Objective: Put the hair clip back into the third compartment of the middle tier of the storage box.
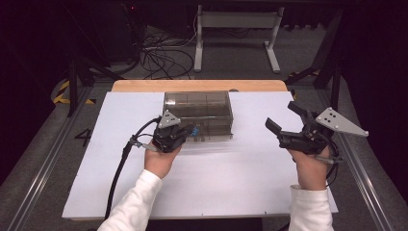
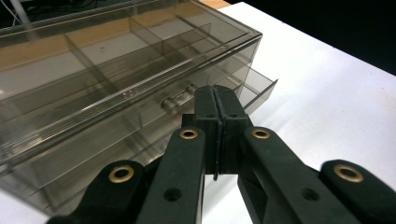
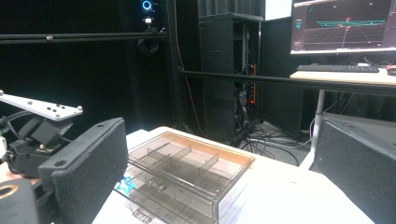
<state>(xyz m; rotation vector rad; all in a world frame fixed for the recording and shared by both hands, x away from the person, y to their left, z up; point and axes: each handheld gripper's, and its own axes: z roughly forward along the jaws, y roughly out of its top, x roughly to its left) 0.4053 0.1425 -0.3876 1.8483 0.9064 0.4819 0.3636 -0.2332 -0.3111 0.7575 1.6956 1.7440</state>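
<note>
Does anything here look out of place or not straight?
Only one thing: the top drawer of the clear drawer box sticks out, partly open, with the shut left gripper at its handle. Nothing looks spilled or damaged.

front: drawer box (image 1: 198,114) blocks mid-table | sides: bare white tabletop (image 1: 250,178) open | between claws: open tabletop

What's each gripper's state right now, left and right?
Left gripper: jaws closed, at the handle of the partly open drawer of the clear drawer box; whether they pinch it can't be told.
Right gripper: jaws open, holding nothing.
</note>
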